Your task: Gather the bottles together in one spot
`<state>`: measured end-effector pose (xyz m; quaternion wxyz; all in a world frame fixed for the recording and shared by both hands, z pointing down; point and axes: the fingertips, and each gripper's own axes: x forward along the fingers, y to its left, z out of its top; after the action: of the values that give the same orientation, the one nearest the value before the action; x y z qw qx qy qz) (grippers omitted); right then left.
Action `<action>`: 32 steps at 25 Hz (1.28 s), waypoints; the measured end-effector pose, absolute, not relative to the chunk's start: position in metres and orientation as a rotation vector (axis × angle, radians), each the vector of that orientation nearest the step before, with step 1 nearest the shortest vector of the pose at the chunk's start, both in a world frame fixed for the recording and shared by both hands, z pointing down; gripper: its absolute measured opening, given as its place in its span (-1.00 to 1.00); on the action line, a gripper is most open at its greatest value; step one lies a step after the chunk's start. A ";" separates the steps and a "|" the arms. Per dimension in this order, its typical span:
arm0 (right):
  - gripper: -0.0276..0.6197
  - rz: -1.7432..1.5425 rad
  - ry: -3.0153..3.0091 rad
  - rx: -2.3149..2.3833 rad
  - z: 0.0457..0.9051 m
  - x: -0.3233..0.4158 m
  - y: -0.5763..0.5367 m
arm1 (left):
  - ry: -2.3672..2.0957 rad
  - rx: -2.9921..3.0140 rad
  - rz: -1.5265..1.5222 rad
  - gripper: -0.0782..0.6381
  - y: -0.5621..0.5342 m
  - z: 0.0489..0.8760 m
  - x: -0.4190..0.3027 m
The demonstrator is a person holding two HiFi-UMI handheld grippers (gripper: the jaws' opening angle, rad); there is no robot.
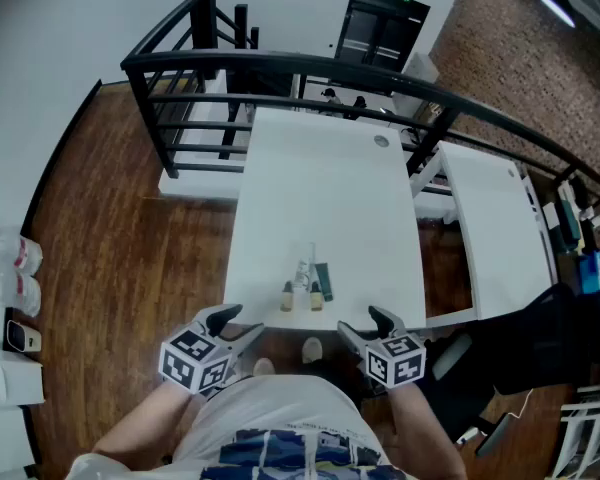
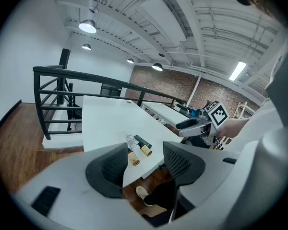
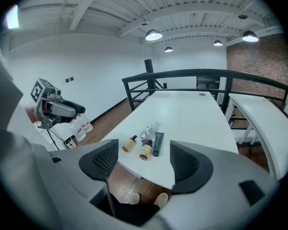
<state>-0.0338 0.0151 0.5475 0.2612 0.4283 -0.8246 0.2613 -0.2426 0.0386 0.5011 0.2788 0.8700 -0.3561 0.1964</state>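
Grey jaws stand wide apart on both tools. Your left gripper (image 2: 143, 164) and right gripper (image 3: 139, 162) hold nothing and tilt downward just off the near table edge, one on each side of the pile (probably parked clear so nothing gets nudged). The bottles (image 1: 305, 288) lie flat in one tight cluster near that edge: clear bottle (image 3: 146, 132), dark tube (image 3: 158, 143) just beside it, amber bottle (image 3: 145, 152) in front, second amber bottle (image 3: 129, 144) just to its left. Lying down, they can't topple, and the gathering looks done to me. The room is a loft with a wood floor (image 1: 110, 268), black railing (image 1: 280, 68) and brick wall (image 1: 520, 38). The white table (image 1: 320, 188) holds only the cluster. A second white table (image 1: 495, 218) runs alongside, and there's a small round grommet (image 1: 381, 141) at the far end.
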 end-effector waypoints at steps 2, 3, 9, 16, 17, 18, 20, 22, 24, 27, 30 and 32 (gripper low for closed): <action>0.07 0.702 -2.202 1.133 0.570 -0.033 -0.006 | -0.964 2.335 0.521 -0.19 0.027 0.501 -0.235; 0.07 0.694 -2.185 1.118 0.582 -0.033 -0.016 | -0.966 2.336 0.517 -0.19 0.022 0.501 -0.230; -0.15 0.656 -2.091 1.033 0.655 -0.041 -0.058 | -0.993 2.315 0.558 -0.19 -0.002 0.505 -0.215; -0.24 0.608 -2.020 0.938 0.700 -0.041 -0.076 | -1.010 2.301 0.613 -0.19 -0.022 0.502 -0.199; -0.28 0.598 -2.017 0.926 0.702 -0.039 -0.077 | -1.009 2.299 0.619 -0.19 -0.025 0.502 -0.196; -0.28 0.586 -2.012 0.916 0.704 -0.036 -0.077 | -1.009 2.297 0.624 -0.19 -0.027 0.503 -0.193; -0.28 0.569 -1.990 0.910 0.708 -0.028 -0.079 | -1.007 2.292 0.630 -0.19 -0.030 0.504 -0.187; -0.28 0.565 -1.995 0.905 0.709 -0.024 -0.082 | -1.005 2.288 0.634 -0.19 -0.033 0.505 -0.181; -0.28 0.515 -2.022 0.867 0.707 -0.028 -0.084 | -1.004 2.285 0.639 -0.19 -0.036 0.505 -0.176; -0.28 0.393 -2.039 0.784 0.710 -0.040 -0.087 | -1.006 2.283 0.654 -0.19 -0.041 0.508 -0.172; -0.48 0.376 -2.028 0.765 0.716 -0.042 -0.088 | -0.999 2.282 0.674 -0.19 -0.044 0.512 -0.164; -0.51 0.385 -2.029 0.780 0.717 -0.040 -0.090 | -0.991 2.280 0.681 -0.19 -0.045 0.515 -0.159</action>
<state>-0.0399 -0.0904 0.7175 0.4502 0.3154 -0.8207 0.1558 -0.1593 -0.0453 0.5149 0.2782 0.8496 -0.3694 0.2538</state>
